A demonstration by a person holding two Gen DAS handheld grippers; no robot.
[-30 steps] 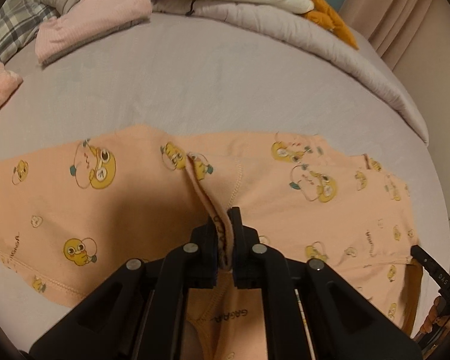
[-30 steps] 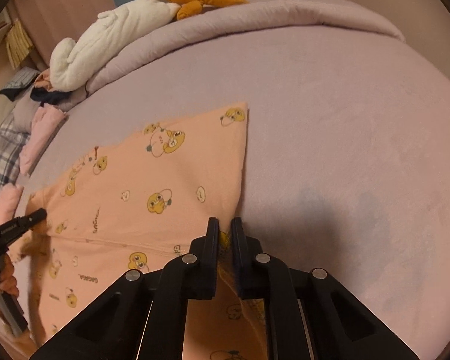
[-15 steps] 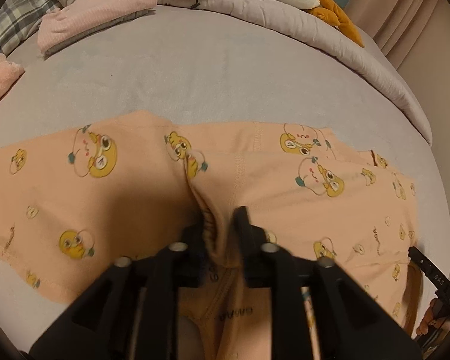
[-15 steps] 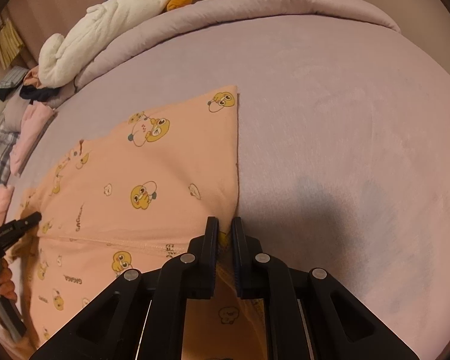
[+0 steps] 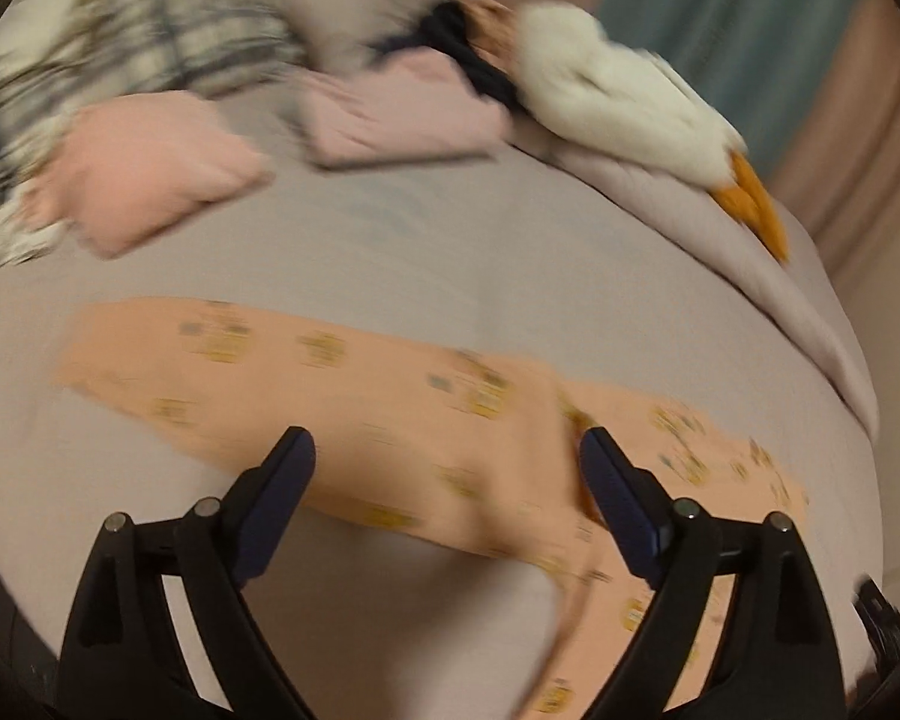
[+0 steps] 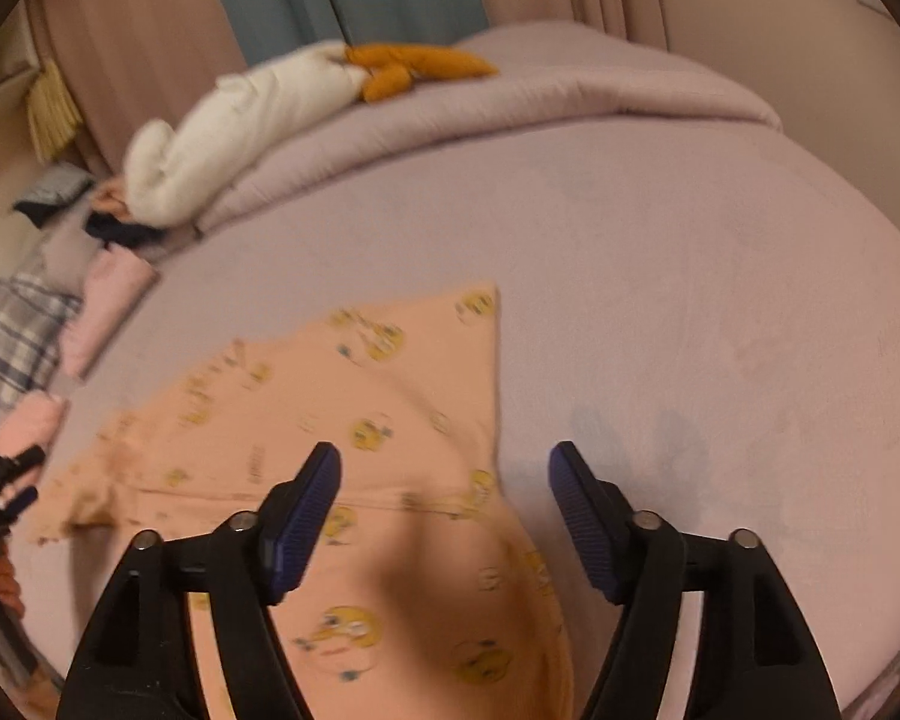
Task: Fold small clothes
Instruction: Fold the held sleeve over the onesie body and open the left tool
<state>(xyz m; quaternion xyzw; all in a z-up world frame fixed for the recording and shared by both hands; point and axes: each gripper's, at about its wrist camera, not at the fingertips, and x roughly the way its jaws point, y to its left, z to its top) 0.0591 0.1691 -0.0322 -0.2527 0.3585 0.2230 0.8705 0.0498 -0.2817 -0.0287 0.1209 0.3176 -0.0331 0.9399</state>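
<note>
Below both of your grippers lay one peach garment (image 6: 354,420), spread on the mauve bed (image 6: 660,276). Your left gripper (image 5: 444,450) and right gripper (image 6: 444,468) each had fingers spread wide, gripping nothing. Ahead sat two folded pink pieces (image 5: 162,168) and one white plush (image 5: 618,102).

Left wrist view is motion-blurred: the prints on the peach garment (image 5: 426,420) smear into streaks, and the plaid cloth (image 5: 120,54) at upper left runs off the frame; the garment's lower part is cut off at the bottom edge
</note>
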